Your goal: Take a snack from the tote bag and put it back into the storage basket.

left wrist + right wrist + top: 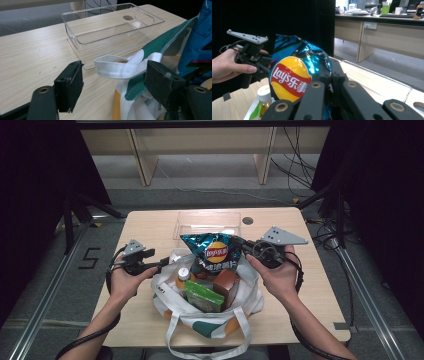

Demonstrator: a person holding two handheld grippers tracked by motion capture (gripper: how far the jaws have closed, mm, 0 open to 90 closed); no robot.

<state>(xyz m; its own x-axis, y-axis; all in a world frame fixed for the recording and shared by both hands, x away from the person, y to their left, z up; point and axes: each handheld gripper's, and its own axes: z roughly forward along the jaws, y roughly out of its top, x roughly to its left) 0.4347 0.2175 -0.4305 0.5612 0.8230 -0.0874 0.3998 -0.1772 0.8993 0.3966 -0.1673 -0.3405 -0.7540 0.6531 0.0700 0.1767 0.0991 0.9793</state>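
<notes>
We hold the light, crinkly blue foil Lay's chip bag (216, 252) by its three-o'clock edge, right claw (329, 75) clamped; grip gently. Left claw (113, 82) gapes beside the white-and-green cloth tote bag (245, 295).

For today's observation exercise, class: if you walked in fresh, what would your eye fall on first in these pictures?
First the shiny blue Lay's chip bag, pinched at its edge by the right gripper above the white-and-green tote bag at the table's middle. Next the left gripper, its jaws open around the tote's white handle loop. Behind stands an empty clear plastic bin.
</notes>
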